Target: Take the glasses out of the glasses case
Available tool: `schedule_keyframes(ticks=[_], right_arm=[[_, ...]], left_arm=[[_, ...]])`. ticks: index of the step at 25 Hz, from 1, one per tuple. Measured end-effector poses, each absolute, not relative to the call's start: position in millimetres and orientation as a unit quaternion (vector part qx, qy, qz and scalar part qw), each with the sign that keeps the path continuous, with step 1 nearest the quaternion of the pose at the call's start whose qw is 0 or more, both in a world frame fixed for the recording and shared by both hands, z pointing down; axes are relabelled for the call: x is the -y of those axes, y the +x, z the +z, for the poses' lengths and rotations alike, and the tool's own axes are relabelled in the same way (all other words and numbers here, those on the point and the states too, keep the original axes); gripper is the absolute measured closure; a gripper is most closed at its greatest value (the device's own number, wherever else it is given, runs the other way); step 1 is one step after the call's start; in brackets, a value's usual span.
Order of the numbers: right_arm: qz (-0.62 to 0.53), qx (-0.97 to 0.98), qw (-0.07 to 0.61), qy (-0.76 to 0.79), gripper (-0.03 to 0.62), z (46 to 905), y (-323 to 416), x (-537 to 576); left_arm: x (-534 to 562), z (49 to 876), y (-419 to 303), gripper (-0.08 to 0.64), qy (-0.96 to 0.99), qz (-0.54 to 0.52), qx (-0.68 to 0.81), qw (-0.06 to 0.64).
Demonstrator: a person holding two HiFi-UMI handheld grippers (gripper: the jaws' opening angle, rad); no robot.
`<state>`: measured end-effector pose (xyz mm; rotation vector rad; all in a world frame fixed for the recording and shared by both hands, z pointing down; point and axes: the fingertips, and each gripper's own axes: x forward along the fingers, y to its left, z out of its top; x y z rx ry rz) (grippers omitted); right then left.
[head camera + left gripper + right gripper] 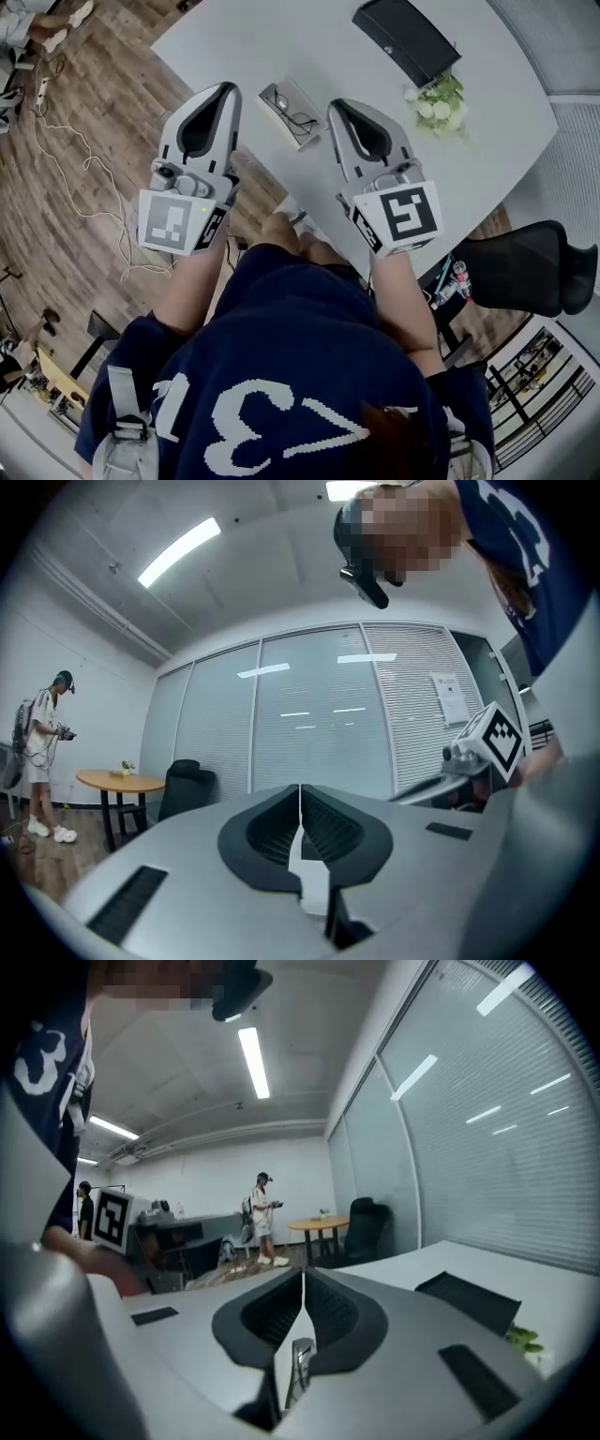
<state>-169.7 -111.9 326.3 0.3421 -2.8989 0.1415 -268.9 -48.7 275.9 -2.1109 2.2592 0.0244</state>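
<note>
Black-rimmed glasses (298, 116) lie on a small grey case (278, 97) on the white table (281, 37), near its front edge. My left gripper (228, 89) hovers just left of them and my right gripper (335, 105) just right. Both stand shut with nothing between the jaws. In the left gripper view the left gripper (300, 789) points out into the room. In the right gripper view the right gripper (303, 1274) is closed, and a sliver of the glasses (298, 1363) shows below the jaws.
A long black box (405, 37) lies at the table's far right, with a small bunch of flowers (439, 101) beside it. A black office chair (525, 267) stands right of the table. Cables (70, 141) run over the wooden floor on the left. A person (263, 1218) stands by a round table.
</note>
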Motion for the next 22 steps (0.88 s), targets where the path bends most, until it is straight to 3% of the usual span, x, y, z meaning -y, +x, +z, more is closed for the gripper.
schedule_keyframes(ticks=[9,16,19,22], right_arm=[[0.079,0.951,0.291,0.067,0.565,490,-241,86],[0.032,0.919,0.38,0.099,0.561,552,-256,93],[0.035,0.905,0.413,0.101,0.488,566,-254,98],[0.041,0.893,0.441,0.085,0.483,577,-253,98]], left_arm=[[20,321,-289,0.54,-0.665,0.006,-0.747,-0.022],[2,341,-294,0.54,-0.656,0.007,-0.754,-0.045],[-5,344,-296,0.54,-0.652,0.008,-0.756,-0.048],[-10,347,-299,0.54,-0.649,0.01,-0.759,-0.052]])
